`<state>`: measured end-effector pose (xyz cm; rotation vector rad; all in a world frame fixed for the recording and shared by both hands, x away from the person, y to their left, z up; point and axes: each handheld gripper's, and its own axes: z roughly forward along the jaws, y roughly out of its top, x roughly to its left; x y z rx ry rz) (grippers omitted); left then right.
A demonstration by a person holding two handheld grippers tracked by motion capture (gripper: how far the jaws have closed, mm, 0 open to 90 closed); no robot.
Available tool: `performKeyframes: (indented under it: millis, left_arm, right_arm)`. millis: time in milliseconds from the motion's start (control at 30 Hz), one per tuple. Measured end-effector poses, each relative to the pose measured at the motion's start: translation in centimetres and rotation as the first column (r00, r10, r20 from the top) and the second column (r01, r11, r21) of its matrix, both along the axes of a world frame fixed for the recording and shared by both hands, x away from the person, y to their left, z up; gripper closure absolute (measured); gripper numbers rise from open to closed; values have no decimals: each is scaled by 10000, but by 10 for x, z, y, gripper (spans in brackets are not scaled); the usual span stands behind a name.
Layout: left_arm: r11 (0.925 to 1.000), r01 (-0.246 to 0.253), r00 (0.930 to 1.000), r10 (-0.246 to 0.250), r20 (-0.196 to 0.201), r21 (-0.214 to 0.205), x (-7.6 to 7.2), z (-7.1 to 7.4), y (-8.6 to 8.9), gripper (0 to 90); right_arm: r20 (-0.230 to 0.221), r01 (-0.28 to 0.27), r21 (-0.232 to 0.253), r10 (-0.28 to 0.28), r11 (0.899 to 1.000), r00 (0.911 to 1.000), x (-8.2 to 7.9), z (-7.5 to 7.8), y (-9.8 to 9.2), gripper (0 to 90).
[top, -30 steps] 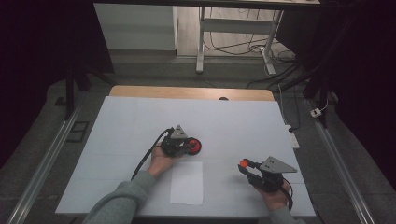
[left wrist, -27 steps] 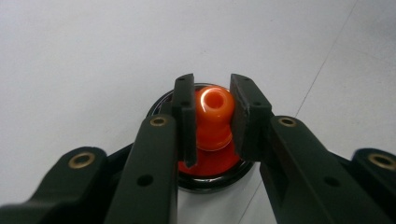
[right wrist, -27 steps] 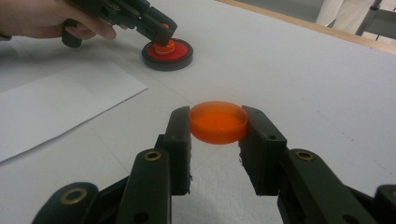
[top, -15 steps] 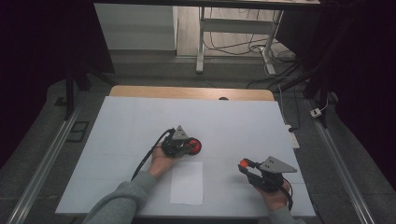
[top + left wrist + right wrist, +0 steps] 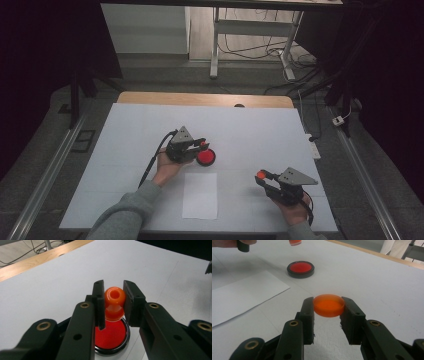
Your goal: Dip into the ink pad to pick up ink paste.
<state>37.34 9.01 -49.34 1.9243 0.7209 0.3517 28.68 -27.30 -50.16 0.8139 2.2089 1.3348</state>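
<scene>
Left gripper (image 5: 114, 303) pinches an orange knob (image 5: 114, 302) by its round head, jaws pressed on either side, hole in the head facing the camera. The knob hangs just above a black-rimmed red pad (image 5: 111, 336), apart from it, near the middle of the counter (image 5: 125, 130). Right gripper (image 5: 328, 307) pinches an orange cap (image 5: 328, 305) across its rim, held level near the counter's near right corner. A paper sheet (image 5: 200, 196) lies between the hands by the near edge.

Judgement: both pieces look like light, stiff moulded plastic, glossy and so probably slippery. The knob's ball gives only small contact, so it may twist; the waist below the head looks the surer hold. The cap is best held rim-to-rim; its thin wall may flex if squeezed hard.
</scene>
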Motion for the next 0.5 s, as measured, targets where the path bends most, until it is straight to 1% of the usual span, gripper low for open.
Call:
performKeyframes:
  millis: [133, 200, 367, 500]
  left_arm:
    - [9998, -22, 10000, 22, -2, -208, 0, 5, 3, 725]
    - [9997, -24, 10000, 22, -86, -256, 0, 5, 3, 724]
    - [9999, 20, 9996, -23, -296, -106, 2, 1, 1, 724]
    - [9999, 79, 9995, -74, -322, 150, 3, -2, -3, 724]
  right_arm:
    - [-18, 2, 43, -1, 10000, 10000, 1, 0, -1, 641]
    - [-36, 13, 41, -13, 10000, 10000, 1, 0, -1, 641]
    - [-12, -7, 67, 7, 10000, 10000, 1, 0, -1, 641]
    - [-4, -17, 34, 17, 10000, 10000, 1, 0, -1, 641]
